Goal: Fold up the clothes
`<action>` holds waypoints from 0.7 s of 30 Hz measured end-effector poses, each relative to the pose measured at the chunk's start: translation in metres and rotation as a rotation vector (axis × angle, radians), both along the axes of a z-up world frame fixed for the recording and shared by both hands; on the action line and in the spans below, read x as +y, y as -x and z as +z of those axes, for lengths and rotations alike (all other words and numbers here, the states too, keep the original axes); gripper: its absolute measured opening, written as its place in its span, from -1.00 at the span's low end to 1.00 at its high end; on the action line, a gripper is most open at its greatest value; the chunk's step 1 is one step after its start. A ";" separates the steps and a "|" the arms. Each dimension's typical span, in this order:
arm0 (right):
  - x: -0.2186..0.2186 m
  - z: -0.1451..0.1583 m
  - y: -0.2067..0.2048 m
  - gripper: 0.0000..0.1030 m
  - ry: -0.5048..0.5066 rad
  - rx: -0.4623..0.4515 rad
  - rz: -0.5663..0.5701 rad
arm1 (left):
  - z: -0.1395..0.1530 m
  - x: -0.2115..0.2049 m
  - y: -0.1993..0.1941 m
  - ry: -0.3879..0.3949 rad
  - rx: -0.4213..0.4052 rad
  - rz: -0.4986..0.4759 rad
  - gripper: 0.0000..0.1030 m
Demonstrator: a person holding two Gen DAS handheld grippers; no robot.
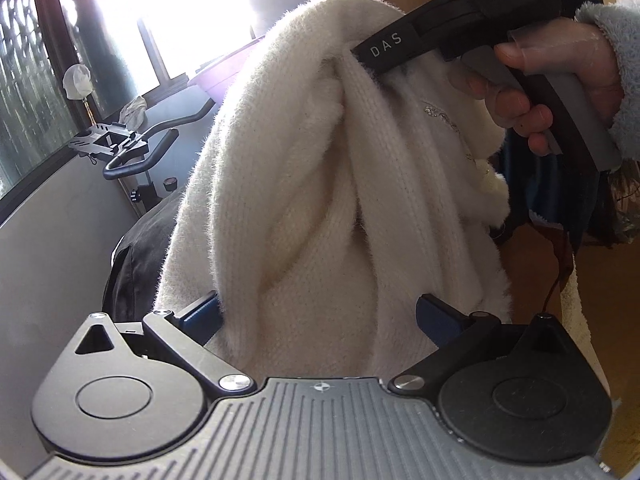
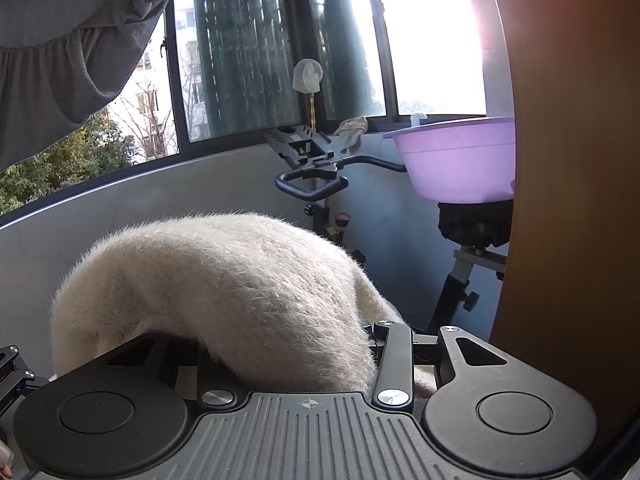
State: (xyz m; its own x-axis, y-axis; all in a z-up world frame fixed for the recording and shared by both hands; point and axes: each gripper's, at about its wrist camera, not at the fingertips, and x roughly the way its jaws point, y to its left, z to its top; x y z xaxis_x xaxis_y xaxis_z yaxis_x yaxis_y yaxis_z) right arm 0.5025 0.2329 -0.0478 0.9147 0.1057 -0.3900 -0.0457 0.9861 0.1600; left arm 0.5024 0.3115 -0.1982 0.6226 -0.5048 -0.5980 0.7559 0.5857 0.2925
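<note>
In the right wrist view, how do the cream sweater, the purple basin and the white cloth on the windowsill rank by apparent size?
Largest to smallest, as they look:
1. cream sweater, though it lies very near the camera, so true size is unsure
2. purple basin
3. white cloth on the windowsill, far away

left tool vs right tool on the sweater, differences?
Left tool is open, blue pads wide either side of the cream sweater; right tool is shut on its top fold. Left tool sits low on the garment; right tool is high, carrying it. Both are on the same sweater.
</note>
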 end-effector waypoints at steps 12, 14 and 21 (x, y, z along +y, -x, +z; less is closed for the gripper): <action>-0.001 0.001 -0.001 -0.28 -0.009 0.001 -0.003 | -0.022 -0.015 0.014 -0.167 -0.075 -0.074 1.00; 0.000 0.001 0.000 -0.28 -0.006 0.000 -0.001 | -0.025 -0.017 0.008 -0.185 -0.092 -0.032 0.99; -0.001 0.001 0.001 -0.28 -0.004 -0.002 0.001 | -0.018 -0.011 -0.020 -0.097 -0.091 0.151 0.82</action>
